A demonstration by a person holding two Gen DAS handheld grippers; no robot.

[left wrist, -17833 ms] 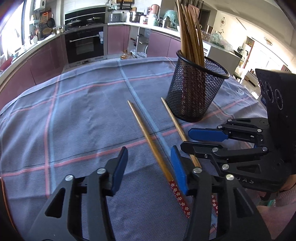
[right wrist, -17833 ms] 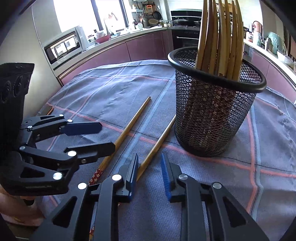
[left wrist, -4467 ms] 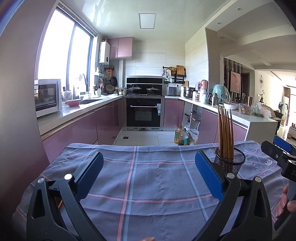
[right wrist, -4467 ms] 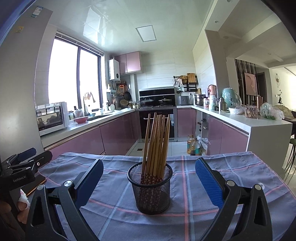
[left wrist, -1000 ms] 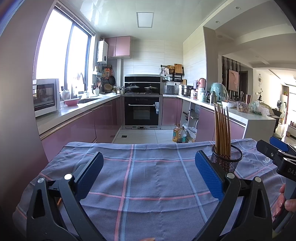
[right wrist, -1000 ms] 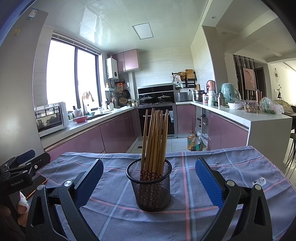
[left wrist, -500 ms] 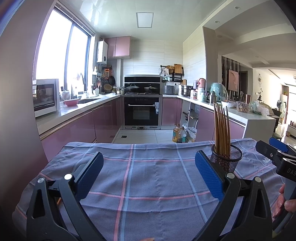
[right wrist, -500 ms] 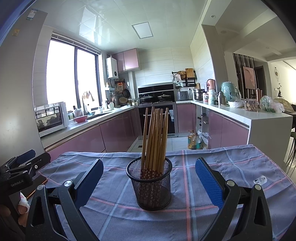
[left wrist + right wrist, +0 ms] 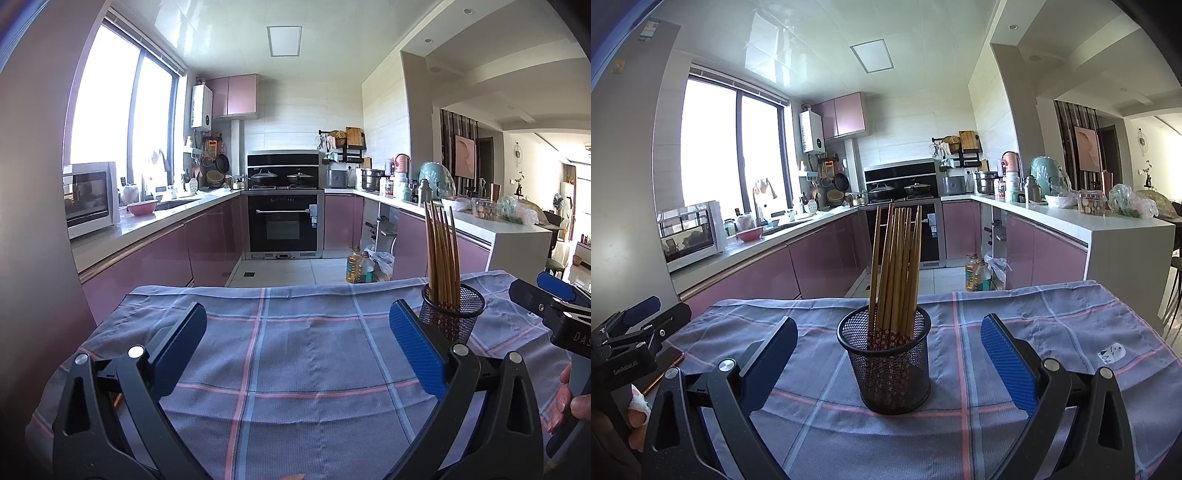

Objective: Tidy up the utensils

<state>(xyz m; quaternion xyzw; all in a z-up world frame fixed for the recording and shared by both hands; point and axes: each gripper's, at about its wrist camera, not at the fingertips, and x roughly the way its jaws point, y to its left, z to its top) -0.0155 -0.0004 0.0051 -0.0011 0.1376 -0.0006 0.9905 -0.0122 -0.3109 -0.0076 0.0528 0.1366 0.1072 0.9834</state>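
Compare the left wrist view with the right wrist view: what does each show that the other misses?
Left wrist only: the right gripper at the right edge, and the hand holding it. Right wrist only: the left gripper at the left edge, and a white sticker on the cloth. Both: the mesh holder of chopsticks on the plaid tablecloth.

1. The tablecloth (image 9: 1015, 325) is grey-blue, crossed by pink and pale blue stripes in a wide check.
2. The mesh holder (image 9: 890, 373) is black.
3. The chopsticks (image 9: 897, 266) are tan wood, with red flowered ends.
4. The gripper pads (image 9: 1004, 365) are blue on black frames.
5. The cabinets (image 9: 218, 236) are glossy mauve-pink.
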